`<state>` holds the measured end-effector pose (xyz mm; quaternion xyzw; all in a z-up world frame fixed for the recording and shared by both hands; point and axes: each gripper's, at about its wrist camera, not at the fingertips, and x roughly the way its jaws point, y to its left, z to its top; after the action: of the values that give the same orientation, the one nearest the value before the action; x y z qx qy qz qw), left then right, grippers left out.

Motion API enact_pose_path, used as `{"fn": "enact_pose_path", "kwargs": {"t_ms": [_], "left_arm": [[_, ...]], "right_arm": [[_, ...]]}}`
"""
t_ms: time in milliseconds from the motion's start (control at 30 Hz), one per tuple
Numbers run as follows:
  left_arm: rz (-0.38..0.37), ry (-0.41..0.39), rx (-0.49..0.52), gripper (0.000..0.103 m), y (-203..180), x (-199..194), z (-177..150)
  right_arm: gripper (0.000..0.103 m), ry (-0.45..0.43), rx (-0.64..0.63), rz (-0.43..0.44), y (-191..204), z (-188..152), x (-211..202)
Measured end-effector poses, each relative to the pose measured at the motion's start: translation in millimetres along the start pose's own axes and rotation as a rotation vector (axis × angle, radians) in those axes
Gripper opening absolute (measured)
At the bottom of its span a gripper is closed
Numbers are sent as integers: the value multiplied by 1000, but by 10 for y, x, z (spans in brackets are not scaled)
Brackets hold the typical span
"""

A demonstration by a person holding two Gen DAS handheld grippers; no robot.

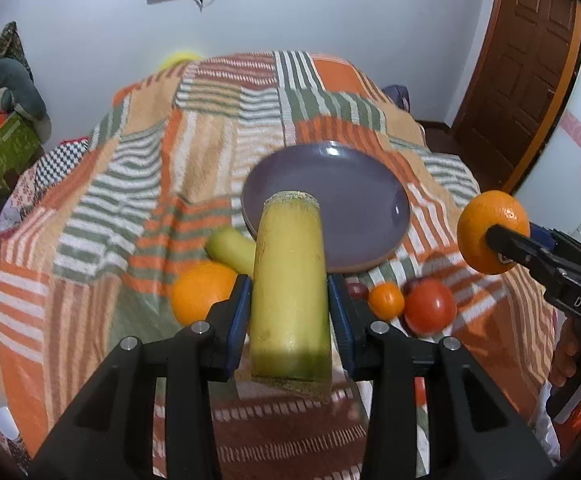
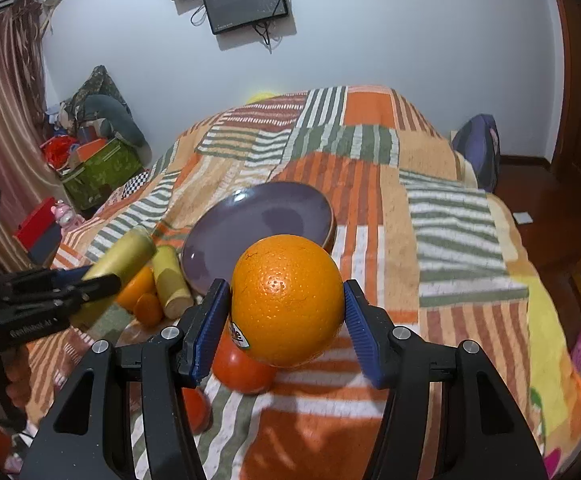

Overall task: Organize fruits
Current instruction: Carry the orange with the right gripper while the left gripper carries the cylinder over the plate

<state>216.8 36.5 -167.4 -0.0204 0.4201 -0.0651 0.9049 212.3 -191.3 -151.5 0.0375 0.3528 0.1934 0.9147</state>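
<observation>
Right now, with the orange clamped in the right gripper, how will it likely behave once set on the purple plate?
The orange is round, so it may roll across the smooth, shallow plate. Its firm, pebbled peel probably resists slipping between the right gripper pads.

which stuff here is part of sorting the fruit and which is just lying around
Job: sugarcane piece in left gripper; orange in right gripper; purple plate; tomato; small orange.

Lying about: green box; wall screens; backpack.
</observation>
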Motion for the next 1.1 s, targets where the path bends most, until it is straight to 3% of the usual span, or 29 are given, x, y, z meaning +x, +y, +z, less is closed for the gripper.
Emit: {"fn": "enact_pose_path", "kwargs": {"t_ms": [533,1100], "left_arm": [[4,-71,37,39,-22,134,599],[9,17,38,38,3,875,874]], "right_arm": [[54,-78,-114,-25,84,498,267],[54,3,-172,10,116,738,907]]}}
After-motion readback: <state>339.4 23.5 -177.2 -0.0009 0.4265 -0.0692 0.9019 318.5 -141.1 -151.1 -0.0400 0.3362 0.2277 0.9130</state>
